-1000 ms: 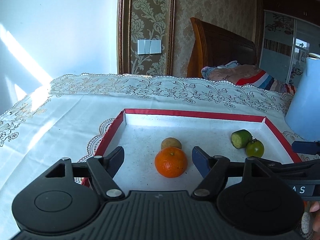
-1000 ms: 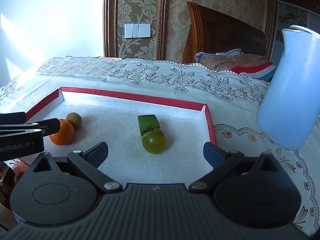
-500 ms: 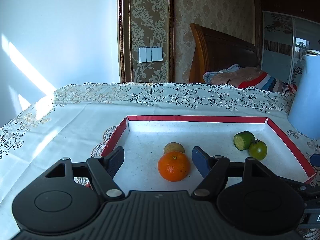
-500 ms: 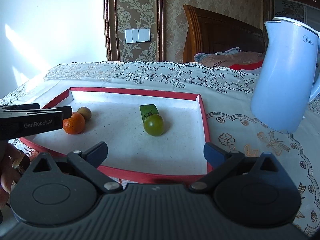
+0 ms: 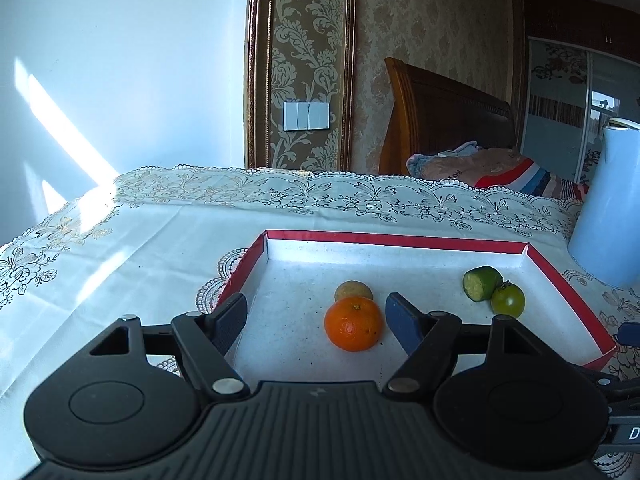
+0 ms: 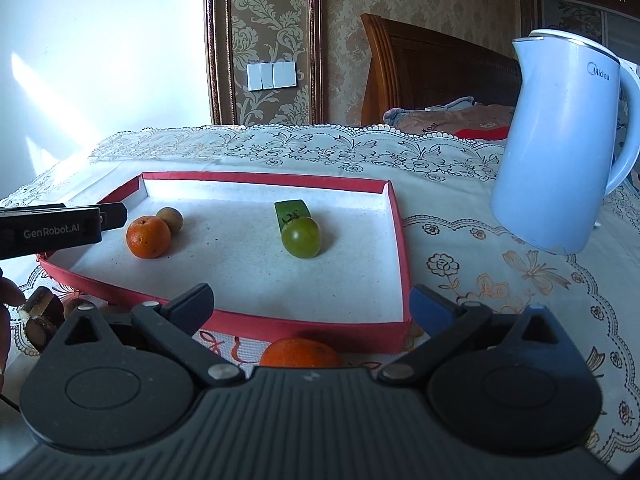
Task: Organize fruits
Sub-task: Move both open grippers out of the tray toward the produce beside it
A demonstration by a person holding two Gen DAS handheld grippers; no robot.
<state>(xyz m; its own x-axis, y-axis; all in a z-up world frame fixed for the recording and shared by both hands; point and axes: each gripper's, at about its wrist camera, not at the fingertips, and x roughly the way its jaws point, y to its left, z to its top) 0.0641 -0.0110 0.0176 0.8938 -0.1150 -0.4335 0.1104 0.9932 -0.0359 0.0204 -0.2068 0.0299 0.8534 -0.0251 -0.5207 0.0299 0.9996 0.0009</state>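
A shallow red-rimmed cardboard tray (image 6: 400, 236) has a matt, speckled white floor; the round orange mandarin (image 6: 148, 237) looks dimpled, the green tomato (image 6: 301, 237) smooth and glossy; a lace-edged embroidered tablecloth (image 6: 500, 280) lies under a pale blue glossy plastic kettle (image 6: 560, 140)

In the tray (image 6: 394, 240), ahead of the right claw (image 6: 312, 304), a tomato (image 6: 301, 237) touches the cucumber piece (image 6: 292, 211) behind it. Far left, an orange (image 6: 148, 237) fronts a kiwi (image 6: 170, 219). A kettle (image 6: 560, 144) stands right; another orange (image 6: 300, 354) lies just below the claw.
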